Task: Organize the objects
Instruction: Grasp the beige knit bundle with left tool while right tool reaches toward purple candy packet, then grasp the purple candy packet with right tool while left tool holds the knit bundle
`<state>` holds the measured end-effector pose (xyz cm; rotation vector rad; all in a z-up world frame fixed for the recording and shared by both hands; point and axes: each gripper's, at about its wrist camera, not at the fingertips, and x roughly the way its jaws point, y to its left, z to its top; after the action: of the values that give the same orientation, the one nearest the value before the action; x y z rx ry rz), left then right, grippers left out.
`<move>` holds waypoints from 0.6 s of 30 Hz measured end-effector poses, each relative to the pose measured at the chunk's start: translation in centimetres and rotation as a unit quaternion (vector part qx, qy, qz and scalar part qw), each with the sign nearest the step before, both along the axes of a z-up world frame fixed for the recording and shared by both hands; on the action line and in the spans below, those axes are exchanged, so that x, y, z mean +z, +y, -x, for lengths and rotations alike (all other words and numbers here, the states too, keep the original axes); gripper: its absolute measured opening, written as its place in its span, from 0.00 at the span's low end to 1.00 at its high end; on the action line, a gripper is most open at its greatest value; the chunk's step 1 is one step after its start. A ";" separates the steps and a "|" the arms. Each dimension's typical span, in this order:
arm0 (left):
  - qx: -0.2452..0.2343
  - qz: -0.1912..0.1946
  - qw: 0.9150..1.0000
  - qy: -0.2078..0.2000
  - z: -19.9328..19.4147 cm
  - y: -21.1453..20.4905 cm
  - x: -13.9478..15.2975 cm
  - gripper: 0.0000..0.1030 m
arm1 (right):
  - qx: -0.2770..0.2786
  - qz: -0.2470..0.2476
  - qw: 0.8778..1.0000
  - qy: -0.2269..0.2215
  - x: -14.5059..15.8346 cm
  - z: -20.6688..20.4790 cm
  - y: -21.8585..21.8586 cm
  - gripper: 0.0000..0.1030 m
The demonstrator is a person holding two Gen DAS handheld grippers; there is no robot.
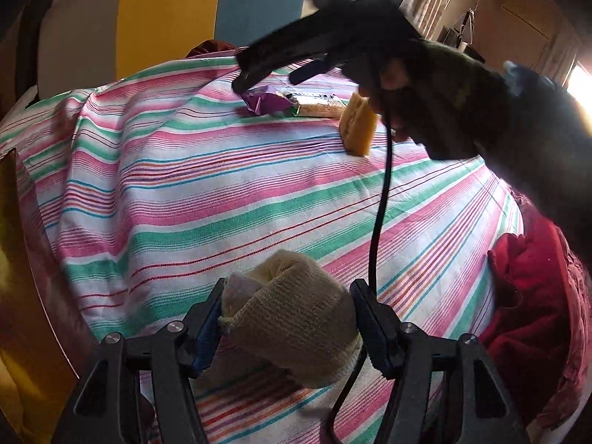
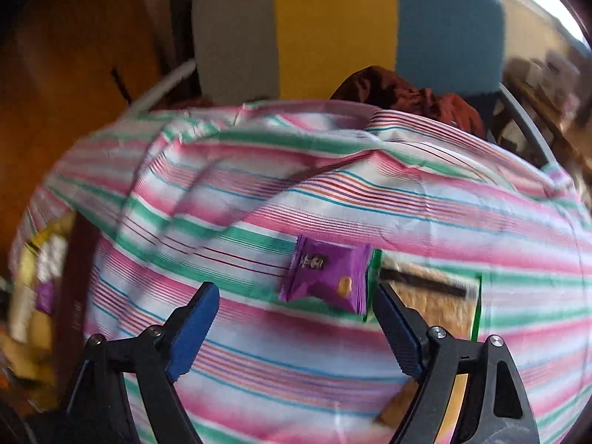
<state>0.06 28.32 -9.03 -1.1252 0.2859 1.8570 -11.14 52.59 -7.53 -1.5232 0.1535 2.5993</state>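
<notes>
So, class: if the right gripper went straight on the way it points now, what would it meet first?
Most likely the purple snack packet, which lies just beyond the right gripper and its open jaws; depth is unclear, so it might touch the striped cloth first.

packet (image 2: 325,277) left of bar (image 2: 429,296) | both on cloth (image 2: 259,370)

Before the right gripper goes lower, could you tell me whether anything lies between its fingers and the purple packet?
Nothing visible does. The right gripper hangs open above the striped cloth, and the purple packet lies just beyond its fingers. Only a green-edged packet sits partly under the purple one's far side.
</notes>
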 end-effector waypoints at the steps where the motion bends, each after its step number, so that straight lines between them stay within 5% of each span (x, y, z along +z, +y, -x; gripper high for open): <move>1: -0.001 -0.001 1.000 -0.001 0.1 0.0 0.0 0.64 | 0.021 -0.014 1.000 -0.018 -0.6 0.8 -0.1 0.82; 7: -0.004 -0.005 1.000 -0.009 0.4 -0.3 -0.1 0.64 | 0.161 -0.107 0.974 -0.121 -2.8 2.8 -1.4 0.82; 12: -0.003 -0.006 1.000 -0.017 0.7 -0.1 -0.3 0.64 | 0.218 -0.162 0.950 -0.156 -3.9 3.4 -1.5 0.82; 18: 0.000 -0.006 1.000 -0.020 0.7 -0.3 -0.4 0.64 | 0.209 -0.123 0.959 -0.150 -3.9 3.7 -0.1 0.70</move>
<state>-0.60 28.05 -9.40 -1.1520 0.2517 1.8315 -14.89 52.48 -11.41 -1.9963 -0.5566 2.4929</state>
